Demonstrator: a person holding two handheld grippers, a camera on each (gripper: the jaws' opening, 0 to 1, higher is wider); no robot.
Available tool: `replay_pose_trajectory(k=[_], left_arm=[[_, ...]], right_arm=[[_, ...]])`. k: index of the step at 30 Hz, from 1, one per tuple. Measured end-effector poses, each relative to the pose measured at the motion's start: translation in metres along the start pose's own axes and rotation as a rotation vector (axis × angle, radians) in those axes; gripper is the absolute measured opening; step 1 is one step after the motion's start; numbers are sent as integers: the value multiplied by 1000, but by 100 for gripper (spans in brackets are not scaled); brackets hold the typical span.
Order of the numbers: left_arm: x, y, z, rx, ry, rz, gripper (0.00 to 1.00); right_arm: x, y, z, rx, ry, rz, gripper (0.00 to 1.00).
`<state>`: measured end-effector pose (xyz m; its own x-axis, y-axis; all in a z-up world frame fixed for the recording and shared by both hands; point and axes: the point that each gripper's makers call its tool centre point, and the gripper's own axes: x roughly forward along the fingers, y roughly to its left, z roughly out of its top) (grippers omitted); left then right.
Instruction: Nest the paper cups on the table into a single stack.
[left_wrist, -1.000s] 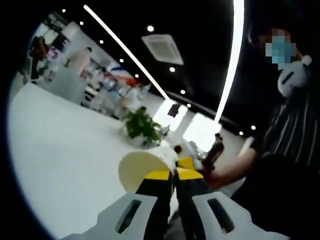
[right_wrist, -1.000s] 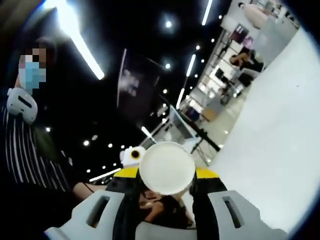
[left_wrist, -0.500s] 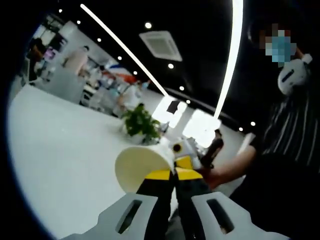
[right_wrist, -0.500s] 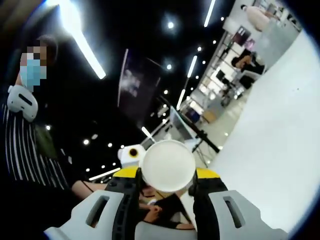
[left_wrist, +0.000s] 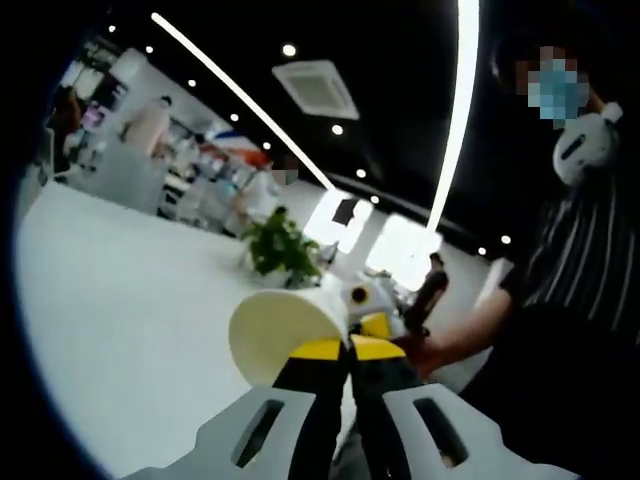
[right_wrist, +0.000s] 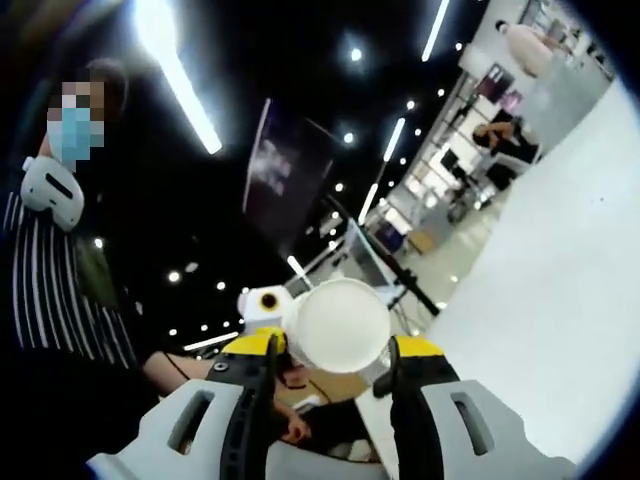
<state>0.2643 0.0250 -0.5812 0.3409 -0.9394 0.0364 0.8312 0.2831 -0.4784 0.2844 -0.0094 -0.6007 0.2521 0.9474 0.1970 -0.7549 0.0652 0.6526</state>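
In the left gripper view, a cream paper cup lies sideways above the white table, its open mouth turned toward the camera. My left gripper is shut on its wall, yellow tips pressed together. Just beyond the cup is the right gripper's head. In the right gripper view, a paper cup shows a round white end between the yellow-tipped fingers. My right gripper is shut on it. The left gripper's head sits close behind. I cannot tell whether both views show one cup or two.
A potted green plant stands on the table beyond the cup. A person in a striped shirt is close by, with a forearm reaching in; the same person shows at the left. The white table stretches away on the right.
Both views have shifted slightly with the hands. The cup in the right gripper view sits a touch higher and more tilted between the fingers. Both grips are unchanged.
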Motion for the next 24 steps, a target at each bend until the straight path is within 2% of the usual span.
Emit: replay_pose_trajectory(k=[9, 13, 17, 18, 22, 24], left_arm=[[-4, 2, 0, -8, 14, 8, 0], [-4, -1, 5, -1, 11, 5, 0], [-1, -3, 3, 39, 62, 4, 0], [-1, -2, 0, 60, 91, 6, 0], [0, -4, -1, 102, 121, 6, 0], [1, -5, -5, 114, 153, 2, 0]], right_arm=[[-16, -2, 9, -83, 7, -23, 52], [-22, -2, 16, -124, 9, -35, 58], [-28, 0, 18, -203, 36, -36, 61], [-29, 1, 17, -209, 42, -38, 62], [-38, -3, 14, -250, 93, -55, 66], [-44, -6, 16, -268, 93, -67, 67]])
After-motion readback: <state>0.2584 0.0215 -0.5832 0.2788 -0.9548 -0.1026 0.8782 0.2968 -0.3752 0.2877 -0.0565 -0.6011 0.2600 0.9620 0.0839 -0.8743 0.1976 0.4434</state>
